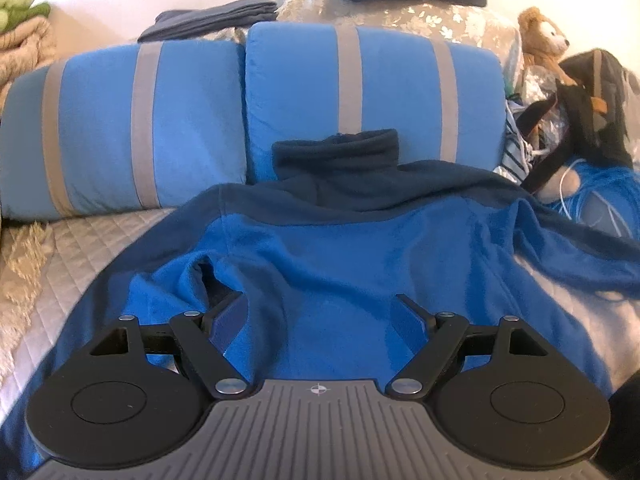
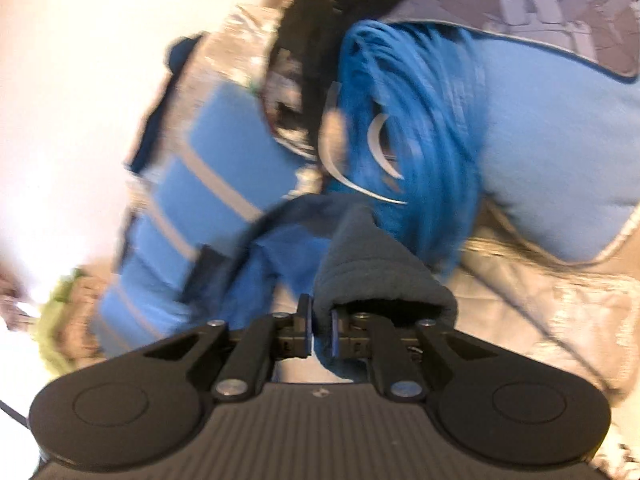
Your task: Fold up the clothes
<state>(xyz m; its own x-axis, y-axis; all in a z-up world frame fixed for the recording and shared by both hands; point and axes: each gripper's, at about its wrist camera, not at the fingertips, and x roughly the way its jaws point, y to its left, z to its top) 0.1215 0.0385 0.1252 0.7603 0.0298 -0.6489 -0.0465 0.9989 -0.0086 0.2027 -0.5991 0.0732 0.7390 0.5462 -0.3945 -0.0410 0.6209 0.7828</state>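
Blue fleece (image 1: 340, 248) spread flat on bed (image 1: 72, 256), collar far. Left claw (image 1: 320, 320) wide above body, ready to pin. Right claw (image 2: 321, 334) pinches dark cuff (image 2: 376, 276), lifting sleeve for fold.

One blue fleece pullover with a navy collar and navy shoulders (image 1: 340, 256) lay on the grey quilted bed cover (image 1: 92, 256). Two blue pillows with grey stripes (image 1: 160, 120) (image 1: 380, 92) stood side by side along the cover's far edge. One pile of folded dark blue clothes (image 1: 212, 16) sat behind them. One brown plush bear (image 1: 544, 40) sat at the far right corner. One green soft toy (image 1: 20, 6) showed at the far left corner.
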